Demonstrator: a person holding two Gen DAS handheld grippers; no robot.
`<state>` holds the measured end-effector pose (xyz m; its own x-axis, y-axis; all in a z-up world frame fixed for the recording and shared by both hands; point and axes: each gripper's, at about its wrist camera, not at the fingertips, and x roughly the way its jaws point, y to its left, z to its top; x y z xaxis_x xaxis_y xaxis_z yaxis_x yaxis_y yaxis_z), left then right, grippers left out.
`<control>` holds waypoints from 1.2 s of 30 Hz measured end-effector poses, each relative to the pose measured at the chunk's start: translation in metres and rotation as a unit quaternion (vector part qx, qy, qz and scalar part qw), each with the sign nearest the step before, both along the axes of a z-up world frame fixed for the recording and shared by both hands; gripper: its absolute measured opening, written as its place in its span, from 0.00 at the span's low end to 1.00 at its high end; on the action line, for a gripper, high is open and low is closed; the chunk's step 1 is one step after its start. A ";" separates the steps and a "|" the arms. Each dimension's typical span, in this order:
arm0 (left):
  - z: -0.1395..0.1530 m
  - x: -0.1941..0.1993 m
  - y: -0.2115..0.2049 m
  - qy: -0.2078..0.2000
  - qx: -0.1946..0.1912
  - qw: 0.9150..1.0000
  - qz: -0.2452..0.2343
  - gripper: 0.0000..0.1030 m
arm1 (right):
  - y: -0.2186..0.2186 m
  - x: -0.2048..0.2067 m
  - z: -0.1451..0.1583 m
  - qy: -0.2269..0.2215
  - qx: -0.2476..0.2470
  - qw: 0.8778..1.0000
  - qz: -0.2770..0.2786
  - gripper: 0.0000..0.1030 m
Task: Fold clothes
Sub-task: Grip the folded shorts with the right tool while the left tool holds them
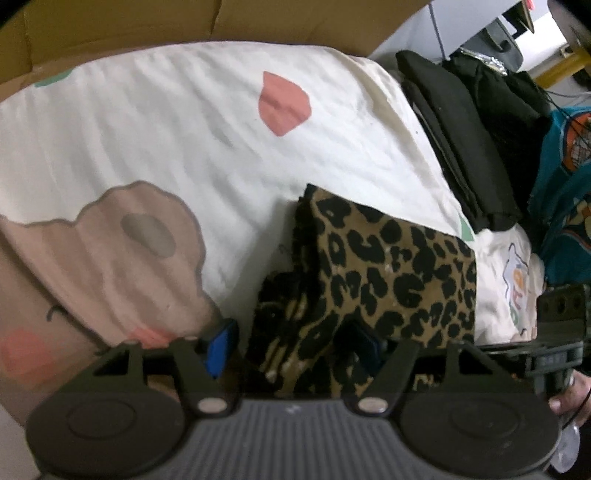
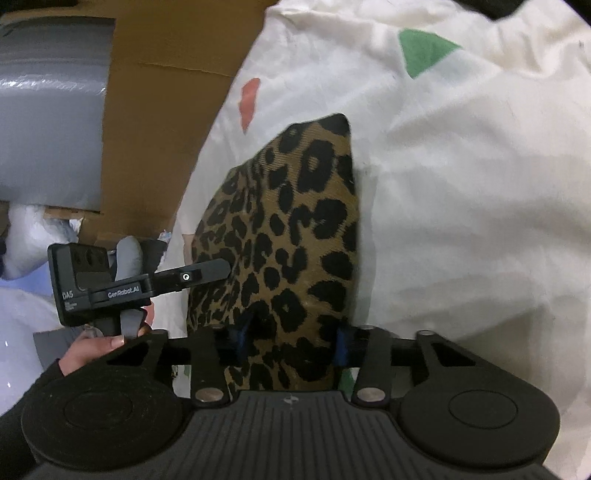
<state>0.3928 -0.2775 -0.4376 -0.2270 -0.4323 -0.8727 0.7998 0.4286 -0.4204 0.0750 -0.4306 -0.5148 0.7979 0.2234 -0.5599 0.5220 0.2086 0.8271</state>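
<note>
Leopard-print garment [image 1: 388,266] lies folded into a compact block on the white printed bed sheet [image 1: 184,129], near the front edge, both claws at its near end.

Left claw [image 1: 291,343]: jaws partly open, straddling the near left corner of the garment. Blue pads sit either side of the cloth; whether they press on it I cannot tell.

Right claw [image 2: 291,339]: jaws narrowed around the near edge of the garment, cloth bunched between the blue pads and apparently pinched. In the right wrist view the left claw's finger reaches onto the garment's left edge, with the person's hand [image 2: 99,347] holding it.

Handling, judged: soft woven cloth, light, limp, several layers thick. It will sag and slide open if lifted by one layer only. Best hold is at the near corners, pinching all layers together, both claws level so the stack does not splay.

Containers: cardboard box [image 1: 147,26] wall behind the bed; its contents not visible. Folded black clothes [image 1: 461,140] are stacked at the far right on the sheet, with a teal printed garment [image 1: 565,192] beside them.
</note>
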 end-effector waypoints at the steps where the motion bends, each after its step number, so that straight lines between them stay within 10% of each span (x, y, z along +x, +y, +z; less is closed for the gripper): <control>1: -0.001 -0.001 0.000 0.000 -0.002 1.000 0.001 0.68 | -0.001 0.000 -0.001 0.000 0.003 1.000 -0.001 0.20; 8: 0.011 -0.003 0.003 -0.014 -0.019 1.000 -0.020 0.48 | 0.001 0.004 0.015 -0.018 -0.019 0.999 0.021 0.07; 14: 0.000 0.000 -0.004 0.014 -0.002 1.000 -0.010 0.65 | -0.002 0.005 0.013 -0.009 -0.018 1.000 0.014 0.44; 19: -0.006 0.001 -0.008 0.027 -0.018 0.999 -0.007 0.66 | -0.005 0.004 -0.001 -0.005 0.014 1.000 -0.011 0.46; 26: 0.003 -0.002 -0.001 0.015 -0.030 0.999 -0.007 0.43 | -0.005 0.010 -0.008 -0.002 0.031 0.999 -0.016 0.10; 36: 0.041 -0.010 0.025 0.001 -0.064 0.998 0.017 0.27 | 0.000 0.015 0.025 0.002 -0.027 0.999 0.016 0.06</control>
<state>0.3827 -0.2527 -0.3962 -0.2129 -0.5474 -0.8094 0.7845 0.3981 -0.4756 0.0902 -0.4311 -0.4898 0.7881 0.2181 -0.5756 0.5179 0.2705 0.8115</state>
